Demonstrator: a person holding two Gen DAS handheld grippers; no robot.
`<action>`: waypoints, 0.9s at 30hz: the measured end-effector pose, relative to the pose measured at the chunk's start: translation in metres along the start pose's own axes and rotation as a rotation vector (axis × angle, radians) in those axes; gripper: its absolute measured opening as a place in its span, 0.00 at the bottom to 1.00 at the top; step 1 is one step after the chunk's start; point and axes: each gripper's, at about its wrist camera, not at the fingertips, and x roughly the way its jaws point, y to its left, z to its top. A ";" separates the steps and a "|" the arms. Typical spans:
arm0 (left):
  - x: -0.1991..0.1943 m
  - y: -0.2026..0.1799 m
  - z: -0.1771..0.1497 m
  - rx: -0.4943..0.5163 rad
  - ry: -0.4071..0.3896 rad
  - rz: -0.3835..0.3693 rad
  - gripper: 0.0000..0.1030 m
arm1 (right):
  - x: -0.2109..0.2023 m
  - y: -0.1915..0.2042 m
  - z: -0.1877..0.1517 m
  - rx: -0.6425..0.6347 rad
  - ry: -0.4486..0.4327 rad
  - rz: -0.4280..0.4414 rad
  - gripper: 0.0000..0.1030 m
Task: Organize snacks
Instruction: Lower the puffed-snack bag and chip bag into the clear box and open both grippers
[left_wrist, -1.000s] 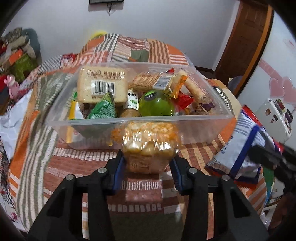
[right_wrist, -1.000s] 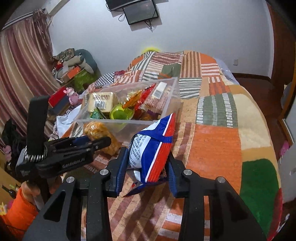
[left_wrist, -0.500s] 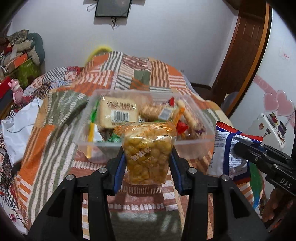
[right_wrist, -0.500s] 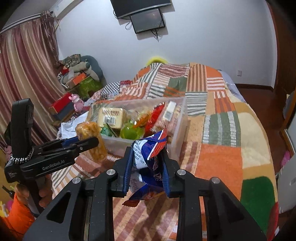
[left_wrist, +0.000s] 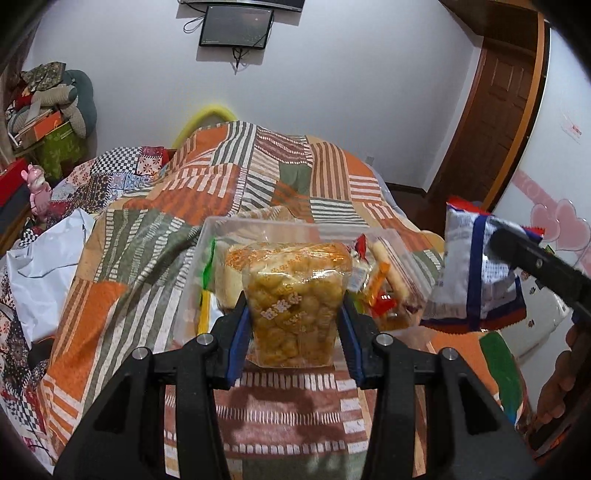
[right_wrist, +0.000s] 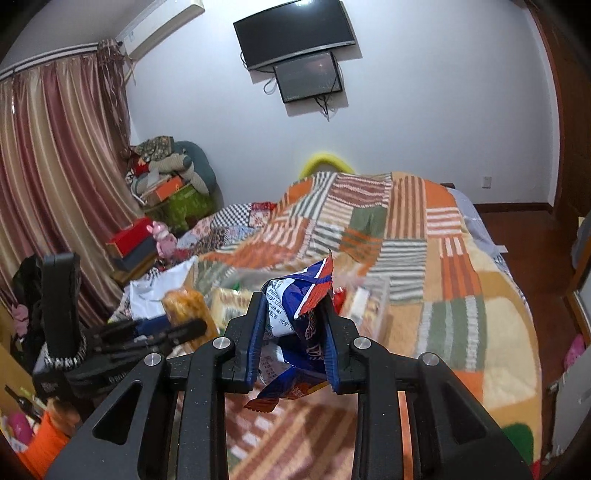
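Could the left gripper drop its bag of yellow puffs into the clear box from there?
Probably yes: the left gripper holds the puff bag just before the open-topped clear box, nothing between.

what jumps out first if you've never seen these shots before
The left gripper clamps a clear bag of golden puffed snacks, held up in front of a clear plastic bin of mixed snacks on the orange striped patchwork bedspread. The right gripper pinches a crumpled blue, white and red chip bag. Two dark screens hang on the white wall behind.

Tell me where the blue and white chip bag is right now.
The chip bag is pinched in the right claw, held above the quilt, right of the clear snack bin.
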 end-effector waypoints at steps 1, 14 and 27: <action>0.003 0.001 0.002 -0.003 0.000 0.001 0.43 | 0.003 0.002 0.003 -0.001 -0.004 0.006 0.25; 0.045 0.010 0.011 0.013 0.029 0.024 0.43 | 0.077 0.021 0.019 -0.022 0.050 0.057 0.25; 0.070 0.010 0.002 0.052 0.072 0.022 0.47 | 0.115 0.016 0.000 -0.029 0.172 0.048 0.27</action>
